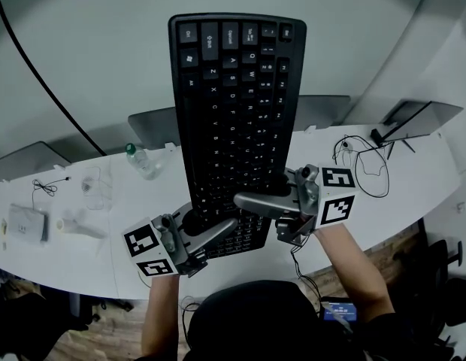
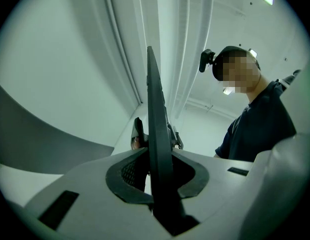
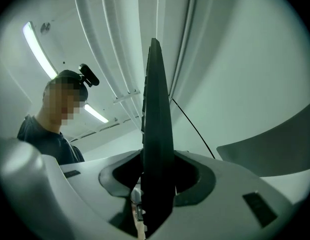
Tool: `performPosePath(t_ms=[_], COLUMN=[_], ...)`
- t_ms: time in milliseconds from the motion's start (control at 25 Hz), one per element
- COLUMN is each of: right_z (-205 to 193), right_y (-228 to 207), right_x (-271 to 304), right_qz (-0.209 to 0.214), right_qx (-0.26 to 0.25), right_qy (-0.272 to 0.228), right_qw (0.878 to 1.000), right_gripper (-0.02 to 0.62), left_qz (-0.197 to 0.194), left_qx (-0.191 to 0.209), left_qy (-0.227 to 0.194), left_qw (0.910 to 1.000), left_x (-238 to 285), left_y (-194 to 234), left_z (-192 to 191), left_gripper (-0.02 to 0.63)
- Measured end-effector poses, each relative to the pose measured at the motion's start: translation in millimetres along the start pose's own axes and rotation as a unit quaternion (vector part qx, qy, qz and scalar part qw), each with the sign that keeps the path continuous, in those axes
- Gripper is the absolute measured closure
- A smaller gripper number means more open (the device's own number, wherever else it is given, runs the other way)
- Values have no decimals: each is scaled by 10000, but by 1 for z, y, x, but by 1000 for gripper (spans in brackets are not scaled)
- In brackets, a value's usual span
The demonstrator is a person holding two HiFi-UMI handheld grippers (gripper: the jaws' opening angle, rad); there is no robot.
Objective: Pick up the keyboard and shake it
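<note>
The keyboard (image 1: 237, 119) is up off the desk (image 1: 90, 258), reared with its keys facing the head camera and its near end caught from both sides. To shake it well, I would keep the strokes short and move both wrists together, so it cannot pivot or slip. The left gripper (image 1: 227, 226) is clamped nearly closed on its edge, while the right gripper (image 1: 245, 201) grips it with its jaws set wider.

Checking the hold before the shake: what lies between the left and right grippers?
Only the raised keyboard's near end. The head view shows the left gripper and right gripper clamped on it from opposite sides.
</note>
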State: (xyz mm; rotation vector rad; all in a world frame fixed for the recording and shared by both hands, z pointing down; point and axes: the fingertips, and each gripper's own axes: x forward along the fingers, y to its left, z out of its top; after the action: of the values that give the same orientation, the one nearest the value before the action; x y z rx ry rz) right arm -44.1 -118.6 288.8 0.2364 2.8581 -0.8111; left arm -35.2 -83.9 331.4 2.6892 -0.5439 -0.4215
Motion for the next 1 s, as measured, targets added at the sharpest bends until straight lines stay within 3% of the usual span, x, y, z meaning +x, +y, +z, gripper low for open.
performPosePath(t_ms=[240, 1000], right_z=[-8, -16], right_y=[-1, -8], right_x=[-1, -12], right_qz=[-4, -183], right_qx=[72, 476], right_qy=[70, 127], right_qw=[9999, 9986], right_gripper=[492, 512], left_qz=[-40, -141], left_qx=[-322, -712], left_qy=[1, 101], left_qw=[9995, 9973], left_x=[-2, 6], left_y=[4, 2], left_z=[-8, -20], left_gripper=[514, 514])
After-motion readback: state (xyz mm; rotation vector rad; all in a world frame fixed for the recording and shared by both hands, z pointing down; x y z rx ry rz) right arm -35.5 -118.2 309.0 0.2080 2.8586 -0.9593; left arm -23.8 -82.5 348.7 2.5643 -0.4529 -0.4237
